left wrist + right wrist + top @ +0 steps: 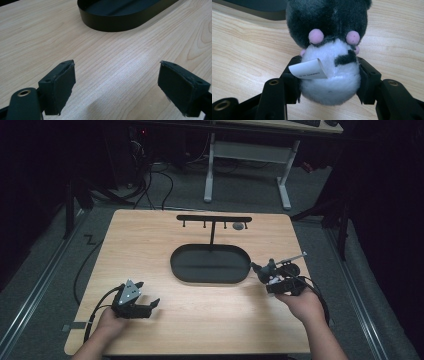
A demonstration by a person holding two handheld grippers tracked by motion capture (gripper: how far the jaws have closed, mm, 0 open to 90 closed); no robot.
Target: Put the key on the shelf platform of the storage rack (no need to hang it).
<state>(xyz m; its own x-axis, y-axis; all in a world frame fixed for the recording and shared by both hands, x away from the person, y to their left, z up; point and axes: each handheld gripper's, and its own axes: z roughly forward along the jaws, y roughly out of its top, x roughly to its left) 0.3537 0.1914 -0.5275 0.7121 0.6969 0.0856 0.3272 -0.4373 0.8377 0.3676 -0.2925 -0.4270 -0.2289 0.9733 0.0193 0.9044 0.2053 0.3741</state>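
My left hand-held gripper (142, 301) sits low over the near-left part of the tabletop (150, 245), jaws wide apart w/ nothing btwn them; in the left gripper view bare wood shows in the gap.

My right hand-held gripper (329, 82) is clamped on a small plush toy (329, 50): white fuzzy part squeezed btwn the two pads, dark grey part sticking out past the tips, pink dots on it, plus a white paper tag (308, 71) curling off the side. In the high view the toy (267, 270) is at the near-right of the tabletop, just beside the right end of the tray; can't tell from there if it touches the wood.

Further out, mid-tabletop, the black oval tray (210, 265), shallow wall, inside looks bare. Behind it a black T-shaped rack (214, 219) w/ small hooks under its bar; a small grey round thing (239, 226) sits at its right end, too small to tell what.
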